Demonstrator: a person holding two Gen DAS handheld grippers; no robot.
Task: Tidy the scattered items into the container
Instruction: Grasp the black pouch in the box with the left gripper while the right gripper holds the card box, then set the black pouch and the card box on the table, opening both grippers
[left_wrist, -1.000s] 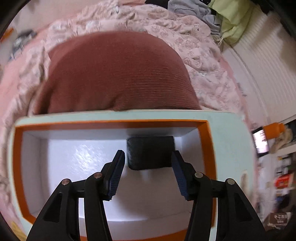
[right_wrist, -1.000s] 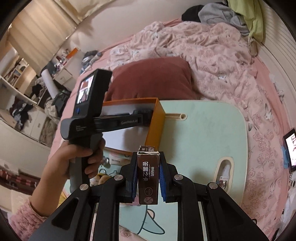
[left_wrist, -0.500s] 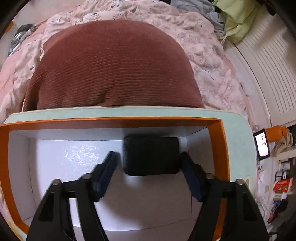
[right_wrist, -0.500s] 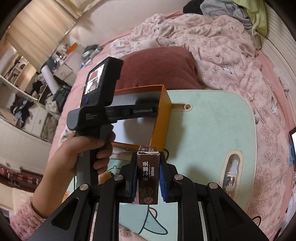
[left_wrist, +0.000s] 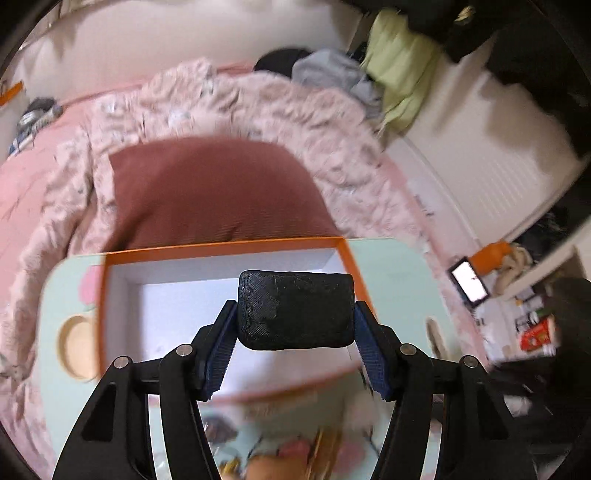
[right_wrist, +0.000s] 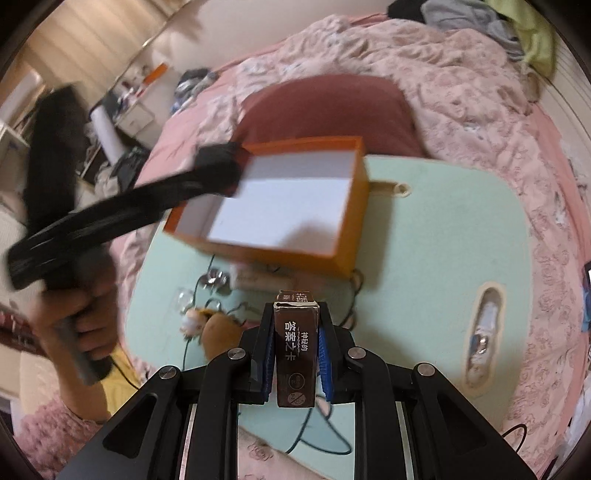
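Note:
The orange box (left_wrist: 229, 248) with a white inside stands on the mint lap table (left_wrist: 399, 266). In the left wrist view my left gripper (left_wrist: 295, 306) is shut on a rough black block (left_wrist: 295, 314), lifted above the box floor. The right wrist view shows that left gripper (right_wrist: 218, 166) blurred over the far left corner of the orange box (right_wrist: 354, 206), whose inside looks bare. My right gripper (right_wrist: 295, 308) is shut on an upright brown card box (right_wrist: 297, 350) with white lettering, above the table in front of the orange box.
Thin black cables, silver trinkets (right_wrist: 214, 280) and a small toy charm (right_wrist: 192, 321) lie on the table (right_wrist: 443, 229) near the box's front wall. A person's hand (right_wrist: 85, 314) holds the left gripper. A maroon pillow (left_wrist: 214, 192) and pink bedding lie behind the table.
The left gripper spread around the black block on the box floor, then rose and pulled back with the block between its pads. The right gripper drifted a little lower, still holding the card box.

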